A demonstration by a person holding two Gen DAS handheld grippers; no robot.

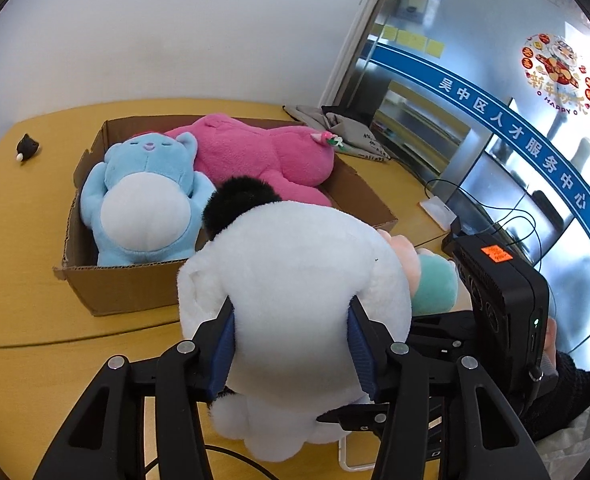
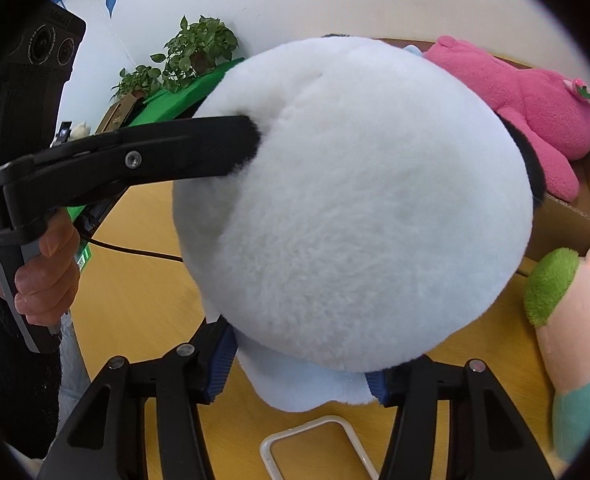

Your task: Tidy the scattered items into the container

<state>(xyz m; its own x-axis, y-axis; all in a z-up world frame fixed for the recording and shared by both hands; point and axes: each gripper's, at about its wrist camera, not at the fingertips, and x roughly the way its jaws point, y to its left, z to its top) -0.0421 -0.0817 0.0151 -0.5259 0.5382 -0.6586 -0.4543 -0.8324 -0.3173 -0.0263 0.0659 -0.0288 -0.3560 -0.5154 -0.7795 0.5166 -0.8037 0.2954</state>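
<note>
A big white plush with a black ear [image 1: 295,272] hangs over the yellow table, just in front of the cardboard box [image 1: 127,284]. My left gripper [image 1: 291,320] is shut on its round body, blue pads pressed into both sides. In the right wrist view the same white plush [image 2: 355,208] fills the frame, and my right gripper [image 2: 299,372] is shut on its lower part. One of the left gripper's fingers [image 2: 215,140] digs into its side. Inside the box lie a blue plush [image 1: 143,200] and a pink plush [image 1: 263,152]. A pink, green and teal plush [image 2: 575,320] lies on the table beside the box.
A small black object [image 1: 28,147] sits at the table's far left. A grey cloth bag [image 1: 335,128] and a white card [image 1: 437,208] lie beyond the box. A clear phone-case frame [image 2: 319,448] and a black cable lie below the plush. Potted plants [image 2: 191,56] stand behind.
</note>
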